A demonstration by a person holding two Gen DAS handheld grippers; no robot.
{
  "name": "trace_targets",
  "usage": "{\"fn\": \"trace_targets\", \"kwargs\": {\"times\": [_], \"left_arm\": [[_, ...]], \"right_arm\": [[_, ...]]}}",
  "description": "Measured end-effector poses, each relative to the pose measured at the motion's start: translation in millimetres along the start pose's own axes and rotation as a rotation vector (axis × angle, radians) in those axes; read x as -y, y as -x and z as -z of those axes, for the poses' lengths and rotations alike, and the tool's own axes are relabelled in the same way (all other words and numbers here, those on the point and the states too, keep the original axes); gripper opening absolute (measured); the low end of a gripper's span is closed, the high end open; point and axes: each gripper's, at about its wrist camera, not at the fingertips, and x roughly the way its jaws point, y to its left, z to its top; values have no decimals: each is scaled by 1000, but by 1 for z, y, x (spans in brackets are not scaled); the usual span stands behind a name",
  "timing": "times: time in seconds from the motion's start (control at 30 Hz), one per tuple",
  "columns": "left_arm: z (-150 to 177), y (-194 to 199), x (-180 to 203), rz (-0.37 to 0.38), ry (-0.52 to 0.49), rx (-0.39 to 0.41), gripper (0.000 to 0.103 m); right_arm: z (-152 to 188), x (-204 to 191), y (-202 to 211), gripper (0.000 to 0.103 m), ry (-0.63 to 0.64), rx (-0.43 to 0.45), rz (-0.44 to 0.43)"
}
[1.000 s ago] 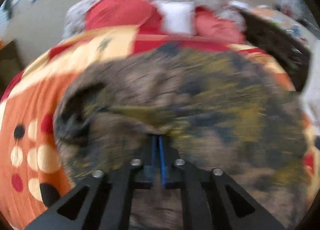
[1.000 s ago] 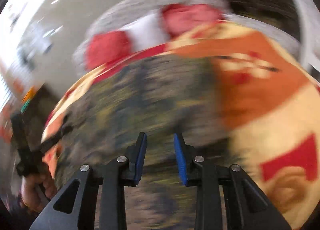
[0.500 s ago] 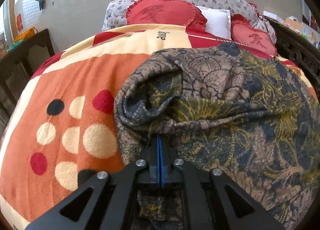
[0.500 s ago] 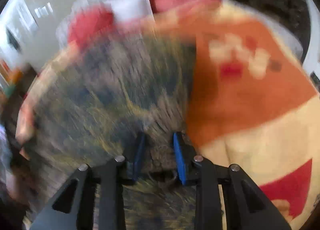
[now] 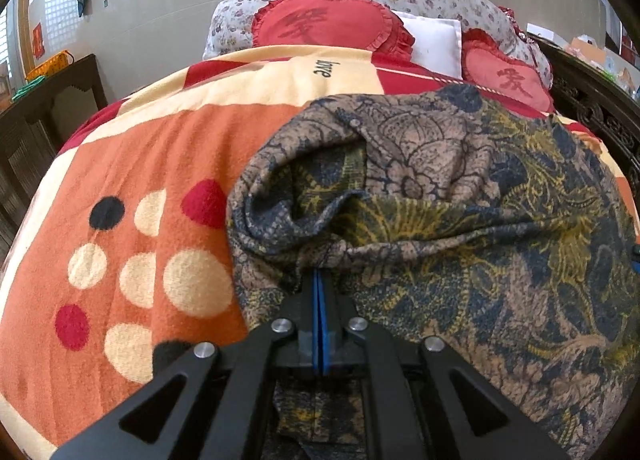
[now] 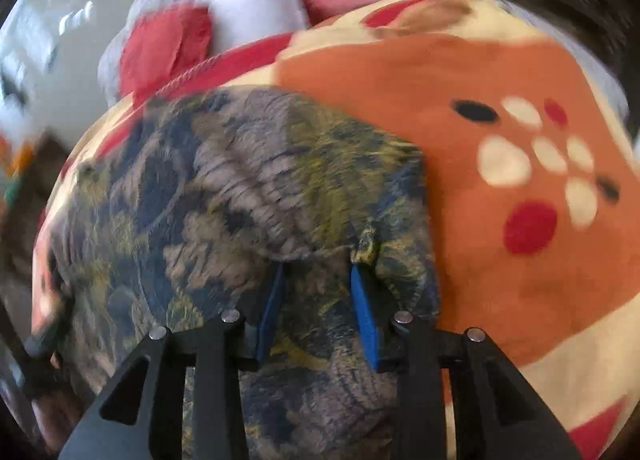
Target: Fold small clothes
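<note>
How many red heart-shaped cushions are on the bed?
2. One red cushion lies at the head of the bed, left of the white pillow; the other red cushion lies right of it. More may be hidden.

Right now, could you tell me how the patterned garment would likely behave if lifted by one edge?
Probably floppy: the patterned garment bunches into soft folds where the left tool pinches it. It looks thin, likely light. It should drape and drag across the fuzzy blanket rather than slide.

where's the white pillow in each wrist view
Left wrist: white pillow sits upper right of centre, between two red cushions.
Right wrist: white pillow is top, left of centre, blurred, also between the red cushions.
Shared landmark: the patterned garment on the orange blanket.
</note>
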Motion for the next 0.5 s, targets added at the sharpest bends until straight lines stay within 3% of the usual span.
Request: {"fn": "trace_targets", "kwargs": {"times": [0.07,0.23,0.27,0.3,0.33,0.37,0.4,0.5], "left_arm": [[0,0,0,3,3,-1,3],[0,1,0,18,17,0,3],[0,1,0,20,18,0,3],[0,1,-1,22,19,0,3],[0,1,-1,21,18,0,3],[0,1,-1,20,18,0,3],[-1,1,-1,20,16,0,3],[-2,3,-4,43,15,-9,1]], "right_arm": [[4,-4,17,40,-8,12,0],[54,-45,75,42,220,128,-70],[69,-50,76,44,256,128,-54],[83,-54,67,56,297,93,-4],[101,-57,40,67,356,-15,95],[108,-58,34,68,405,-13,140],[118,-67,40,68,467,65,179],[114,-81,33,76,473,-68,227]]}}
